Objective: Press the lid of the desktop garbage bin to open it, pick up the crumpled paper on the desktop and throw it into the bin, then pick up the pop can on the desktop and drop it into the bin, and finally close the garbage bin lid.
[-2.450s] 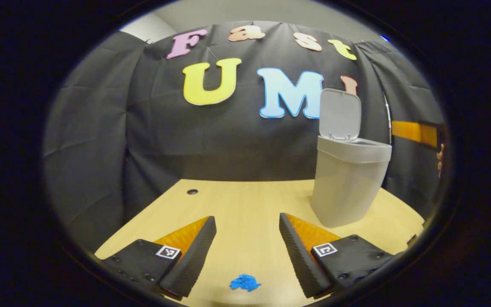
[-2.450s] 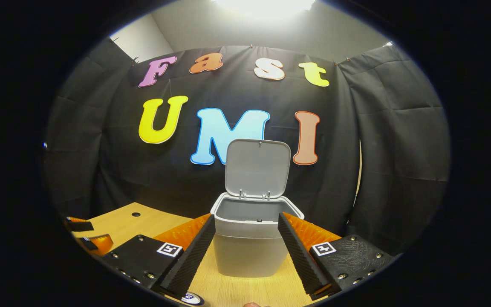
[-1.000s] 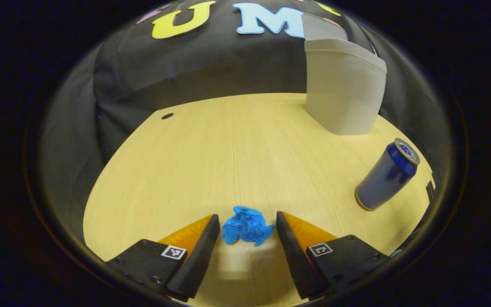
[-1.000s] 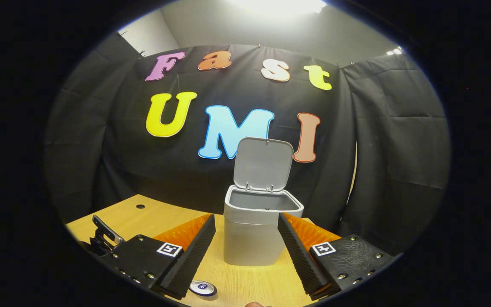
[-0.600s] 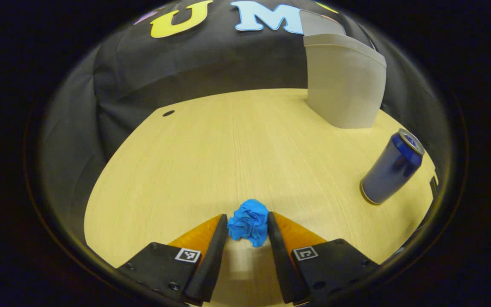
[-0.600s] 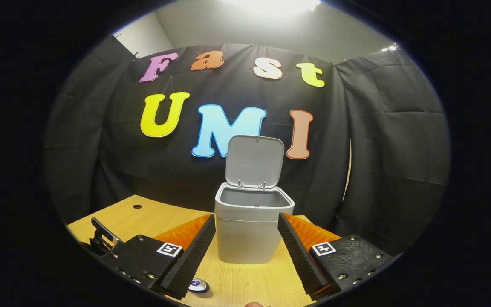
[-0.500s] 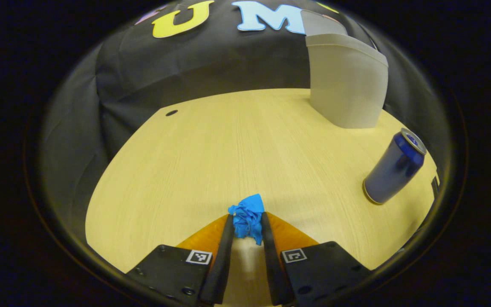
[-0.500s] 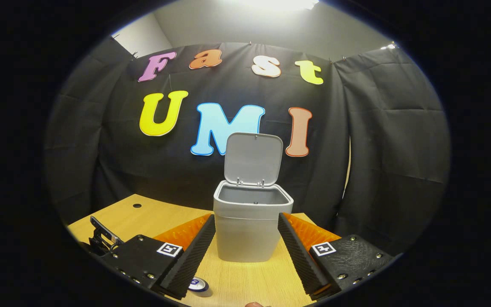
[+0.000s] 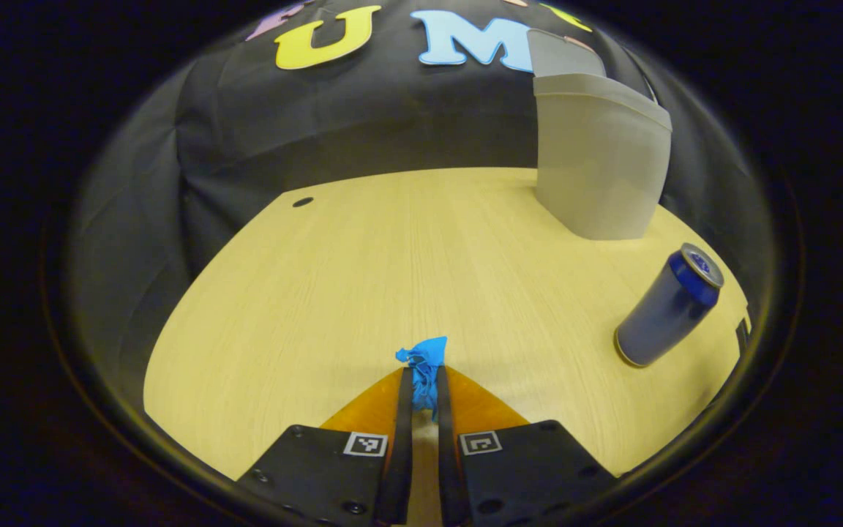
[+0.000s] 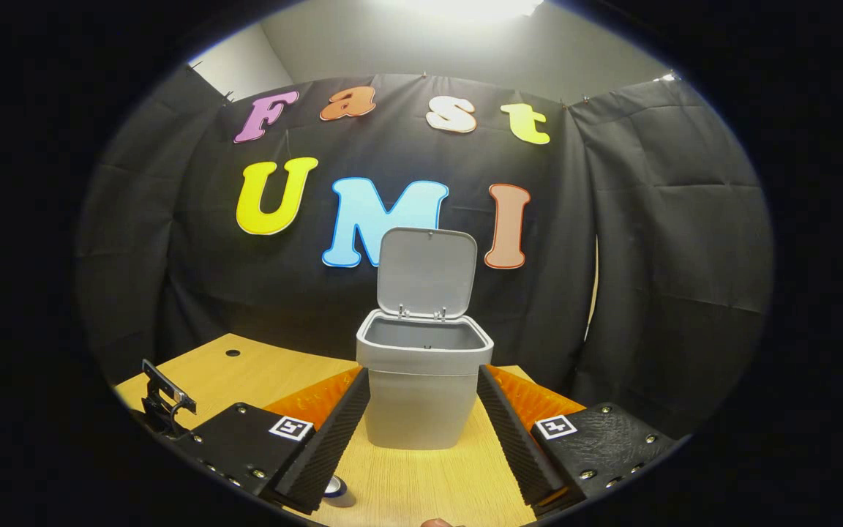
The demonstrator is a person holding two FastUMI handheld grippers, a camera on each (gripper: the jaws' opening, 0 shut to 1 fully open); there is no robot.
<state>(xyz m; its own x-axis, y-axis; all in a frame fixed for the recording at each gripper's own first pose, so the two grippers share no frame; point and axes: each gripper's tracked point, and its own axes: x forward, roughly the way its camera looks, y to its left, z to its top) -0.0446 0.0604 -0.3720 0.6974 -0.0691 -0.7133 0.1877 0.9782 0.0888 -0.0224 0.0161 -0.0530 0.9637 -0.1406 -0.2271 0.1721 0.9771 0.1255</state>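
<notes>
1. Left gripper view: the left gripper (image 9: 421, 391) is clamped on the crumpled blue paper (image 9: 424, 364), both fingers pressing it flat between them; a tuft of paper sticks out ahead of the tips. Wad sits low over the desktop (image 9: 363, 271); can't tell whether it has left the wood.
2. Key relation: the garbage bin (image 9: 601, 165) lies ahead and to the right of this gripper, well apart, across open desktop. Judgement: the carry must go forward, rightward and up over the rim.
3. Blue pop can (image 9: 669, 304) stands upright to the right of the gripper, nearer than the bin, its long axis vertical. It sits close beside the straight path to the bin; a low swing could clip it.
4. Right gripper view: the right gripper (image 10: 423, 432) has its fingers spread wide, nothing between them. Bin (image 10: 423, 384) stands dead ahead, lid (image 10: 427, 272) raised upright at the back, mouth open.
5. Can top (image 10: 334, 489) shows just below the right gripper's left finger, so the right gripper is the nearer one for the can. A piece of the other gripper shows at far left.
6. Count: one paper wad, one can, one bin, one lid, two grippers.
7. Stage, as judged: lid open, paper gripped, not yet binned; can untouched.
</notes>
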